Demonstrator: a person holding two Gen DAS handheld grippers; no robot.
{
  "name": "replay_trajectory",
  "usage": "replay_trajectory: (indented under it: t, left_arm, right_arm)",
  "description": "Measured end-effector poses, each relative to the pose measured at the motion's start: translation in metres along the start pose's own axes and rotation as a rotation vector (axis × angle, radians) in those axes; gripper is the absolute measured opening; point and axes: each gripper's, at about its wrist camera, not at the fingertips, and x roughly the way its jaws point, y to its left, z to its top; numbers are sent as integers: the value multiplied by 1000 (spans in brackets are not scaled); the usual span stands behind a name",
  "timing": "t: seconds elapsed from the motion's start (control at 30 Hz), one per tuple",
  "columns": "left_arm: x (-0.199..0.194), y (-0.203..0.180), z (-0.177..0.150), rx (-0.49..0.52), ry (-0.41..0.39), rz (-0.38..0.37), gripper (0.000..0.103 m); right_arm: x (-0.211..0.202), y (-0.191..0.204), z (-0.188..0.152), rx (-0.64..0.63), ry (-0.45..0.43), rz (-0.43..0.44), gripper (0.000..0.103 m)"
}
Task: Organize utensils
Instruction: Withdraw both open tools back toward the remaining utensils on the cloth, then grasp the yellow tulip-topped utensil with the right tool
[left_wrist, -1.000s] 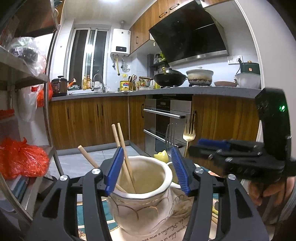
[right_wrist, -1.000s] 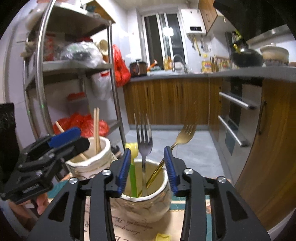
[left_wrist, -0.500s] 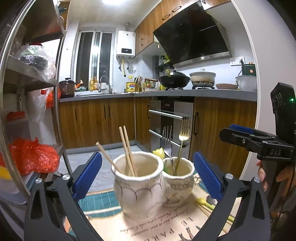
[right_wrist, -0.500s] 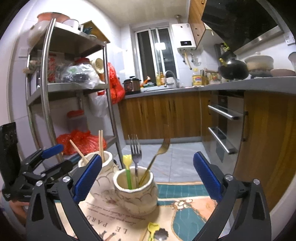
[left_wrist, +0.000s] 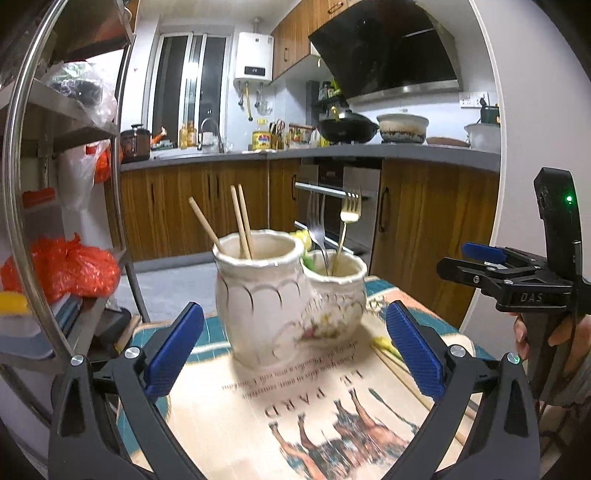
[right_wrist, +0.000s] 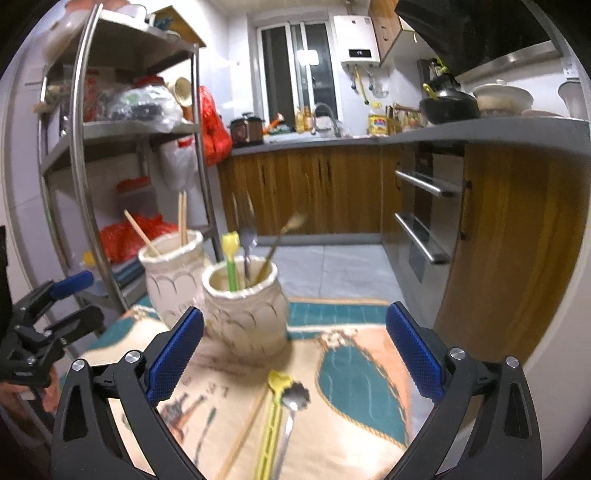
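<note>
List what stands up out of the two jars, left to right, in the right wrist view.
Tilted chopstick → upright chopstick pair → yellow-topped utensil → silver fork → gold fork.

2 jars (left_wrist: 262, 295), 3 chopsticks (left_wrist: 242, 221), 2 forks (left_wrist: 349, 212).

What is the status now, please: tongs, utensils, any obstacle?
Left tongs open, empty. Right tongs open, empty. Chopsticks in tall jar, forks in short jar. Yellow utensil and spoon loose on mat; nothing blocking.
</note>
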Motion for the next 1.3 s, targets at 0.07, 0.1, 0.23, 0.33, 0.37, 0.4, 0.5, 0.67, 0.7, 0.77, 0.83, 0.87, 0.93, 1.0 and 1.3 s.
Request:
replay_trajectory:
  t: [0.07,0.1,0.23,0.33,0.37,0.4,0.5,0.67,0.7,0.77,0.83,0.87,0.93,1.0,1.3]
  left_arm:
    - [0,-3,-6,-7,26,-5,98]
    - [0,-5,-8,-8,37,-10,98]
    - [5,-12,-17,-4,84,-32,98]
    - [10,-17,-22,17,114,-36,98]
    - [12,-18,-23,24,123,-40,98]
    - [13,-20,-23,28,129,-42,98]
    - [20,-24,-27,39,166,-45,98]
    - [23,-24,-29,32,198,-41,98]
    - [25,-24,-30,31,205,-41,98]
    - [26,-24,-31,32,219,-39,98]
    - [27,-25,-31,37,222,-40,97]
    - [27,-26,-32,39,222,-42,98]
    - [27,-28,-32,48,225,-44,98]
    - [27,-29,-33,53,227,-46,98]
    - [28,-31,-33,58,233,-42,97]
  right_arm:
    - [1,-2,-7,-9,38,-18,98]
    - [3,-1,-12,-23,71,-38,98]
    - [17,4,-34,-71,221,-76,98]
    - [28,8,-48,-94,308,-67,98]
    - [32,11,-52,-107,329,-67,98]
    - [34,12,-54,-115,338,-70,98]
    - [40,14,-58,-116,367,-65,98]
    - [49,13,-61,-104,396,-60,95]
    - [49,13,-61,-101,394,-54,93]
    - [49,14,-58,-94,393,-40,78]
    - [50,16,-58,-86,400,-26,65]
    - [51,17,-59,-83,411,-14,58]
    - [54,18,-59,-72,426,18,50]
    - [57,21,-59,-75,436,36,41]
    - [66,24,-58,-53,461,68,28]
